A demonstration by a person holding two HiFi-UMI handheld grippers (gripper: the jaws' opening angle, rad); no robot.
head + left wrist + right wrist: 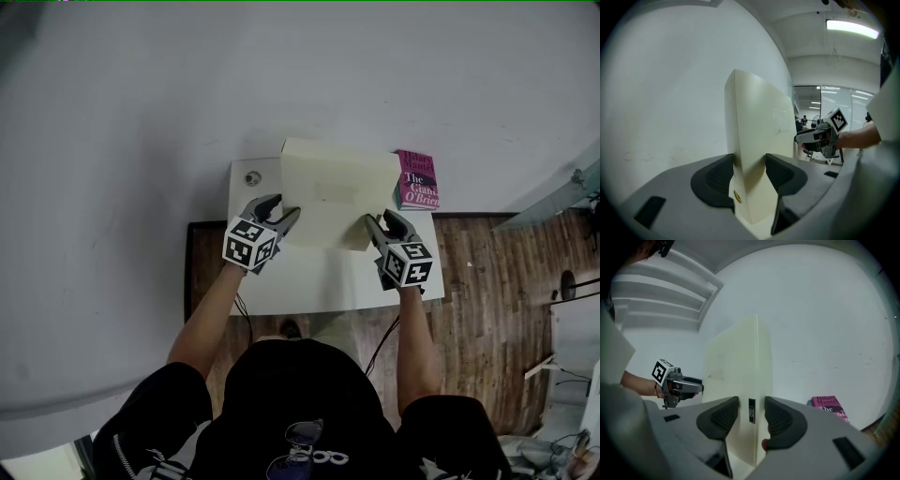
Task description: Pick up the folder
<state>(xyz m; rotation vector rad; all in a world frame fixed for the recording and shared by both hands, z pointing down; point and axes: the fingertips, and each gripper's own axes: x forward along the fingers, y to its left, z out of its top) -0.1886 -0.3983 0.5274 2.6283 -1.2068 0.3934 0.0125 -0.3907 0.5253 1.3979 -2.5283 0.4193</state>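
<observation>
A tall, cream-coloured cardboard folder (337, 192) stands on edge at the centre of the head view, over the far half of a white rectangular table (309, 281). Its broad face is turned towards the person. Whether its lower edge touches the table cannot be told.

The left gripper (286, 208), with its black-and-white marker cube, is at the folder's left edge. In the left gripper view its dark ribbed jaws stand wide and press on both sides of the folder's thick edge, which fills the gap between them.

The right gripper (379, 217) is at the folder's right edge, level with the left one. In the right gripper view its jaws are set a little narrower, and they too clamp the folder, on the side that carries a small dark label. Each gripper shows in the other's view, beyond the folder.

A pink paperback book (417, 178) lies at the table's upper right corner, just beside the folder. A small round grey object (251, 177) sits at the table's upper left corner. Brown wooden floor (487, 281) shows at the right of the frame.
</observation>
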